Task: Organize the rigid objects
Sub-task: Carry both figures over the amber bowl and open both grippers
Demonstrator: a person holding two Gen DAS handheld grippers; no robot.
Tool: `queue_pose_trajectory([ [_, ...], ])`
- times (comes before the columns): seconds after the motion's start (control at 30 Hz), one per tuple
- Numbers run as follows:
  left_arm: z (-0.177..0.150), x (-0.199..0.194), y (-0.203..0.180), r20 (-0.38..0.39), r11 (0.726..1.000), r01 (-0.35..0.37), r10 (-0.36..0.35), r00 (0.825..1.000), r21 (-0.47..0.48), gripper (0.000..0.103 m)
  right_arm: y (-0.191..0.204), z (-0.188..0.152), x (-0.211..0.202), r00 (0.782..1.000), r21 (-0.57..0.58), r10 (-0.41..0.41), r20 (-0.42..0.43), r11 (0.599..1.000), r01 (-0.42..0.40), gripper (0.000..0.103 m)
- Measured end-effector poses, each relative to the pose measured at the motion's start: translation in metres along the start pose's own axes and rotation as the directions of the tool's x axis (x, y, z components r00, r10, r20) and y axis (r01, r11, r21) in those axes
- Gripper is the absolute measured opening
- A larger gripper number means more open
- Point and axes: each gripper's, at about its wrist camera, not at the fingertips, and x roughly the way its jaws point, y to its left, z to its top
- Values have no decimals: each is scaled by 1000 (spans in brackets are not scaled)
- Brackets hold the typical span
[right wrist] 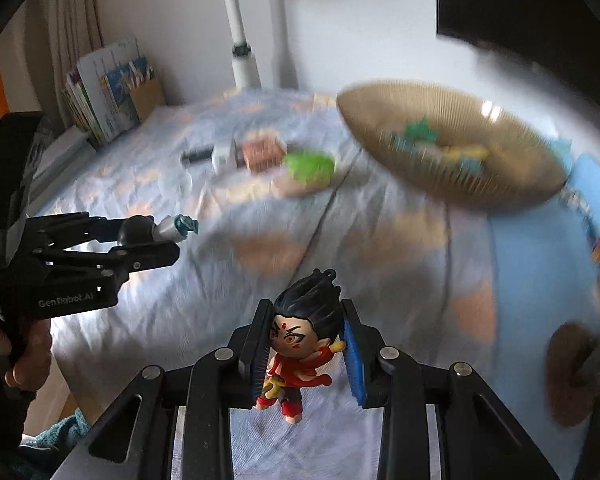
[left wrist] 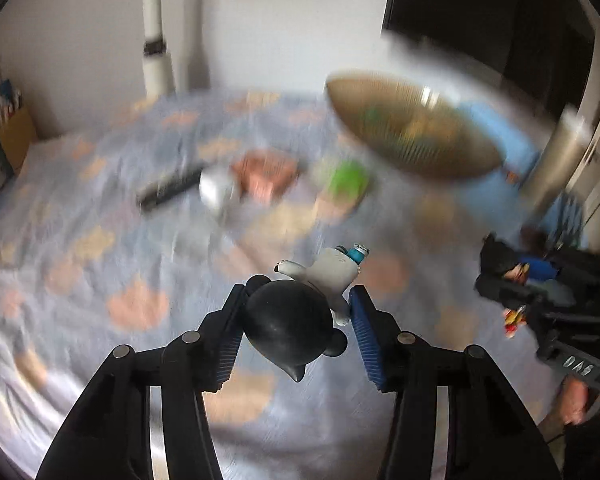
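Two figurines in the air over the bed point(right wrist: 160, 320) with its pale blue sheet of orange patches. Left tongs point(left wrist: 300, 320) clamped on a small black-headed, white-bodied plastic figurine point(left wrist: 296, 320), head toward the camera, teal cap at the far end pointing forward. Right tongs point(right wrist: 306, 348) clamped on a small black-haired plastic figurine in red clothes point(right wrist: 304, 344), upright between the blue pads, face turned to the camera, feet hanging below the grip.

Ahead and to the right of both tongs, a wide ribbed amber translucent bowl point(right wrist: 460, 152), already holding a few small coloured pieces, too blurred to name. Most likely the drop point. Well ahead of the tongs on the sheet, a blurred row: dark slim bar point(right wrist: 198, 156), white block point(right wrist: 224, 156), reddish-brown box point(right wrist: 262, 154), green lump point(right wrist: 310, 166).

Judged step: carry to the bowl. Best done one at a time, right first, being nearer. Keep the squeeze steady on the round heads, since hard glossy plastic may well slip or twist. Bring each toy low over the bowl's middle before opening, clear of the rim, so nothing bounces out onto the soft bedding. Keep the two tongs from crossing over the bowl.
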Motion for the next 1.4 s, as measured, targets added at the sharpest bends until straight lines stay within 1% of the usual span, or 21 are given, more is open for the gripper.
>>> queue_pose_trajectory([
  [0.1,48,-17,-12,106,998,54,-52,993,-15,48,-10,26,-23,997,-33,-34,66,999,36,32],
  [0.2,97,-22,-29,189,997,81,-77,979,-13,49,-27,59,-45,984,-47,-103,147,993,111,32],
  [0.27,121,-13,-39,220,993,112,-104,970,-23,49,-43,83,-55,970,-33,-147,191,987,156,32],
  [0.3,130,-1,-42,212,990,130,-116,970,-54,49,-48,91,-57,968,-28,-154,199,986,163,32],
  [0.37,138,28,-48,161,980,160,-139,977,-121,49,-58,105,-53,969,-25,-155,192,986,162,32],
  [0.4,138,41,-51,142,976,172,-153,978,-133,49,-64,110,-47,970,-19,-164,179,985,170,32],
  [0.53,133,88,-69,68,978,166,-159,985,-124,49,-83,114,-10,980,-9,-191,63,981,192,32],
  [0.57,133,93,-72,39,981,151,-148,988,-123,49,-88,112,-3,981,-5,-188,40,982,188,32],
  [0.63,131,104,-77,15,981,150,-149,989,-127,49,-97,108,9,985,7,-174,0,985,174,32],
  [0.73,130,115,-80,-14,978,160,-163,986,-132,49,-104,103,12,986,24,-164,-17,986,164,32],
  [0.77,131,116,-81,-14,978,165,-168,986,-130,52,-106,103,12,987,27,-161,-22,986,162,32],
  [0.83,134,108,-78,1,979,167,-168,986,-118,68,-108,104,12,986,33,-160,-38,986,162,33],
  [0.87,135,98,-75,23,978,167,-166,986,-122,70,-110,105,7,984,44,-175,-32,983,177,39],
  [0.9,136,82,-68,60,977,172,-165,984,-128,73,-112,107,3,982,53,-189,-20,980,190,51],
  [0.97,137,54,-53,118,975,178,-163,980,-134,78,-114,110,-19,973,89,-228,35,970,224,56],
  [1.03,133,28,-35,169,973,176,-150,974,-152,85,-113,112,-49,968,126,-227,109,969,213,57],
  [1.1,124,2,-12,214,971,162,-123,969,-178,87,-105,111,-70,965,137,-208,158,973,187,62],
  [1.2,101,-28,22,256,971,87,-28,966,-223,88,-79,106,-83,968,101,-157,194,985,139,64],
  [1.23,91,-35,35,256,967,47,19,967,-250,90,-64,102,-82,973,75,-127,195,991,114,69],
  [1.3,70,-40,58,239,956,-10,83,967,-292,93,-37,94,-73,979,33,-84,185,996,80,83],
  [1.4,36,-31,91,178,930,-117,189,966,-349,93,6,77,-45,988,-34,-43,146,998,49,84],
])
